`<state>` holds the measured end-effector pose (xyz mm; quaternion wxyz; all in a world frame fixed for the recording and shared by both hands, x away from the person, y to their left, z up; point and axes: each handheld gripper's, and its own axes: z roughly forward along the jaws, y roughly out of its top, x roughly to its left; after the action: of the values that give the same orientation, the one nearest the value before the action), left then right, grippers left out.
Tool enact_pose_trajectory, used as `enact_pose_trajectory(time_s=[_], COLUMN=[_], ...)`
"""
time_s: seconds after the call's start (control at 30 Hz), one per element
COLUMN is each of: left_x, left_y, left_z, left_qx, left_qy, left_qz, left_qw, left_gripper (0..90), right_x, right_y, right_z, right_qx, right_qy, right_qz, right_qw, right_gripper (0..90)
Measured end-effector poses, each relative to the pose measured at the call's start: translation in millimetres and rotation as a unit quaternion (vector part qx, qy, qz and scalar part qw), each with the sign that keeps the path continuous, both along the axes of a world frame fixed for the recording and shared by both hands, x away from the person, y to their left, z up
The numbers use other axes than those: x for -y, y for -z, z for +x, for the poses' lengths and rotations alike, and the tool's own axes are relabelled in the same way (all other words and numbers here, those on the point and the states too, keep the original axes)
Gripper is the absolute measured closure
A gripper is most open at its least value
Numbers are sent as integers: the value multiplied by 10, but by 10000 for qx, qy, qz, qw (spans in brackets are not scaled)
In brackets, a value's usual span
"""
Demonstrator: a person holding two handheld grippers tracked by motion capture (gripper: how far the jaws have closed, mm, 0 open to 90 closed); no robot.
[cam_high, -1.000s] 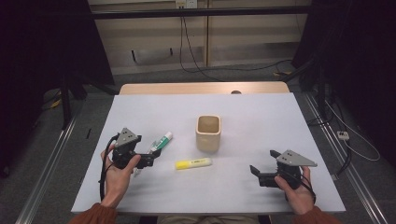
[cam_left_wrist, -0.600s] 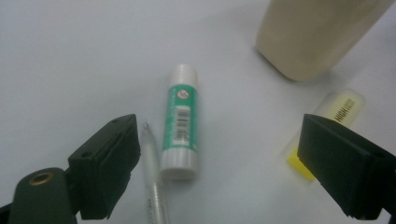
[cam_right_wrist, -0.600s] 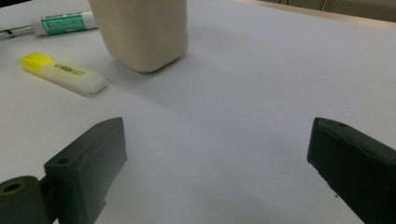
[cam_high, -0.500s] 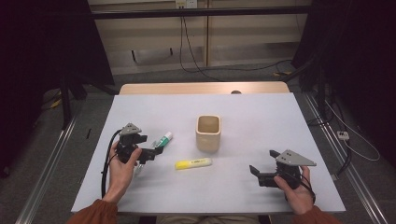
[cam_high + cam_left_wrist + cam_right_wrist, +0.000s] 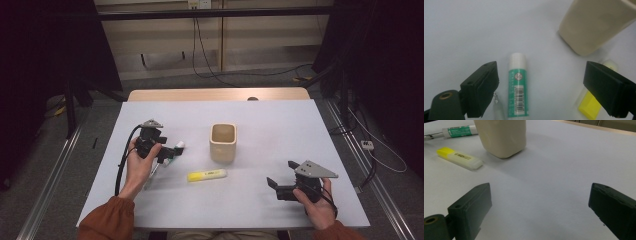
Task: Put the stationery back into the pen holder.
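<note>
A green and white glue stick (image 5: pixel 517 87) lies flat on the white table (image 5: pixel 280 130). My left gripper (image 5: pixel 543 75) hangs over it, and the stick is between the jaws, nearer the left one, with neither pad touching it. These jaws have just been closing a little and still stand wide, so the gripper is open. In the high view the left gripper (image 5: pixel 171 151) covers most of the glue stick (image 5: pixel 178 146). A yellow highlighter (image 5: pixel 207 175) lies in front of a beige cup (image 5: pixel 222 142). My right gripper (image 5: pixel 274 185) rests open and empty at the front right.
A clear pen (image 5: pixel 498 107) lies beside the glue stick, under my left hand. From the right gripper view the cup (image 5: pixel 500 137), highlighter (image 5: pixel 460 157) and glue stick (image 5: pixel 459 131) lie ahead to the left. Bare table stretches behind the cup and to its right.
My left hand has moved right and a little forward, bringing its gripper over the glue stick. The right hand and its gripper have kept still.
</note>
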<state>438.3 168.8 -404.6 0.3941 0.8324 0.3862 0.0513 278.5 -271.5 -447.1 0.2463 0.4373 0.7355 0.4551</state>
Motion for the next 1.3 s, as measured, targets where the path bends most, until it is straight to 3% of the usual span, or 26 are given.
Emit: enact_pose_trajectory(time_s=[0.27,0.4,0.5,0.57,0.7,0.77,0.83,0.93,1.2,1.27,1.3], left_x=[95,136,168,194,243,245,265,278,349,380,386], left_y=[52,41,52,61,118,159,184,206,267,270,266], left_z=[153,233,304,346,396,413,420,423,421,412,417], left_qx=[-108,-19,-183,-242,-417,-572,-540,-555,-667,-602,-662], left_qy=[60,33,45,140,85,20,-59,57,114,113,202], left_qz=[279,727,703,850,1146,1084,1234,1371,1498,1587,1642], left_qw=[9995,9973,9973,9960,9925,9925,9909,9890,9864,9854,9840], left_gripper=[114,119,134,161,234,251,285,282,407,436,437], right_x=[-3,-2,-2,-1,-1,-2,-2,-3,-8,-11,-12], right_y=[1,0,-1,0,-1,0,-1,0,2,4,4], right_z=[3,2,0,0,-1,0,-3,-4,-6,-4,-5], right_qx=[-15,-6,2,2,-2,-3,1,-8,-25,-46,-46], right_qy=[-4,-12,-21,-23,-30,-28,-32,-43,-63,-75,-78], right_qz=[-4,-7,-5,-3,-7,-10,-10,-18,-26,-35,-36], right_qw=[10000,10000,10000,10000,10000,10000,10000,10000,10000,10000,10000], right_gripper=[46,46,46,45,46,45,46,46,46,46,46])
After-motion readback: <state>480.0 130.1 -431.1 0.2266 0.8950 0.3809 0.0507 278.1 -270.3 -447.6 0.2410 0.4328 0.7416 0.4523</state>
